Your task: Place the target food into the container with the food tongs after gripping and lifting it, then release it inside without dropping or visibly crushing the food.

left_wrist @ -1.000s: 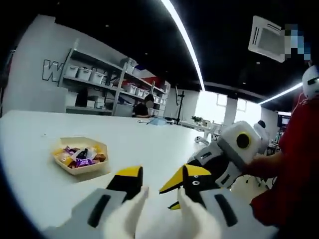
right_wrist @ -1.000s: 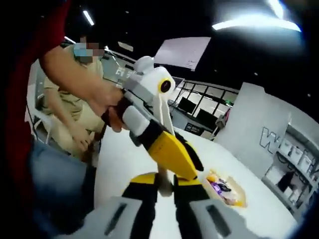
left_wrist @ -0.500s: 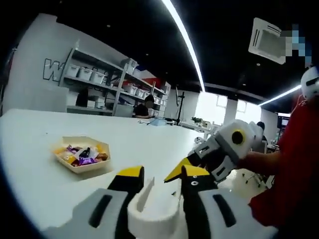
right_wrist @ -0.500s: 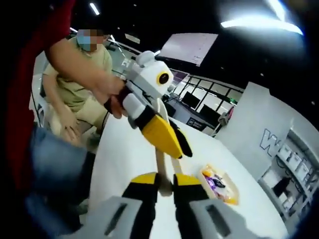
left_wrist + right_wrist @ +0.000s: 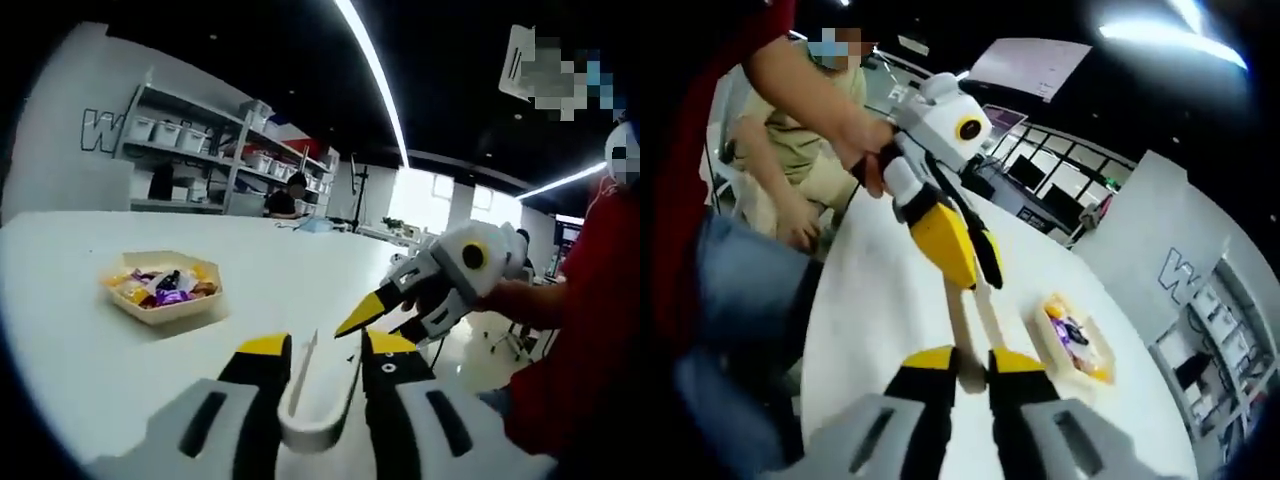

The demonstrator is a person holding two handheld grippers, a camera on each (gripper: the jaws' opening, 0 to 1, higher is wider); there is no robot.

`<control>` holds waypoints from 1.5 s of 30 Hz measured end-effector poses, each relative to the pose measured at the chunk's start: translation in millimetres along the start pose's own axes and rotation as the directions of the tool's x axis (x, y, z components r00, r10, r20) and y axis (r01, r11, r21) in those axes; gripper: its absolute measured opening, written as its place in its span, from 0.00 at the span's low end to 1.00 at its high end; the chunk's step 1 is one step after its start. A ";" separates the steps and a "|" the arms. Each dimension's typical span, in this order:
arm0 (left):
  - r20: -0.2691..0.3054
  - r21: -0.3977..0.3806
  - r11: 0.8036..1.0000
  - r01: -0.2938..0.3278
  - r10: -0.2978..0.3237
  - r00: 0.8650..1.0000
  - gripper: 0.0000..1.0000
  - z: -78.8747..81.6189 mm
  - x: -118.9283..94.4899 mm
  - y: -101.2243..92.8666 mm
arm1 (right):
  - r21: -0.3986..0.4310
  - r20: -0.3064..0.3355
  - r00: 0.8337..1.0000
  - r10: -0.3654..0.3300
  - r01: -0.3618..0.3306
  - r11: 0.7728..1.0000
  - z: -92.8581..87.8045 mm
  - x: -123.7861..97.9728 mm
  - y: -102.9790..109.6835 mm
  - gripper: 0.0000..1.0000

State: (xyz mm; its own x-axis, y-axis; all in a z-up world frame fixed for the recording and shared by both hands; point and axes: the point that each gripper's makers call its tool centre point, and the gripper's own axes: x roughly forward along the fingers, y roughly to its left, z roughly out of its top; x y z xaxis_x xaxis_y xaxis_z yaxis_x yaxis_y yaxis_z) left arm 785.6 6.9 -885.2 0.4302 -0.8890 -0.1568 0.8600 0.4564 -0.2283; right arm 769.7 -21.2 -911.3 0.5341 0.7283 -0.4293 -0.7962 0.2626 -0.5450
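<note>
Between both grippers' fingers (image 5: 262, 362): white tongs (image 5: 318, 400), clamped.

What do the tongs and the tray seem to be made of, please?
Tongs: pale beige, matte, flat-armed, probably plastic, possibly wood; in the left gripper view they look white with a smooth bend. Tray: cream, matte, thin angular walls, likely paperboard or thin wood.

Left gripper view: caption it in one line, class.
Left gripper holds white food tongs above a white table, candy tray beyond.
</note>
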 end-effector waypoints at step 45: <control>-0.231 0.132 0.988 -0.082 0.111 0.967 0.32 -46.1 11.7 64.1 | 0.307 -0.133 0.991 0.023 0.019 0.951 -56.7 26.2 -5.4 0.06</control>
State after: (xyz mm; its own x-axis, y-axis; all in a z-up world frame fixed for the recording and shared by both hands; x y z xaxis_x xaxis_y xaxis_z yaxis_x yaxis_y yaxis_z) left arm 833.1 27.4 -945.9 0.4479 -0.8004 -0.3985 0.8507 0.5187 -0.0856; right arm 804.1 -39.5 -960.4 0.5485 0.6436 -0.5338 -0.8348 0.4581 -0.3054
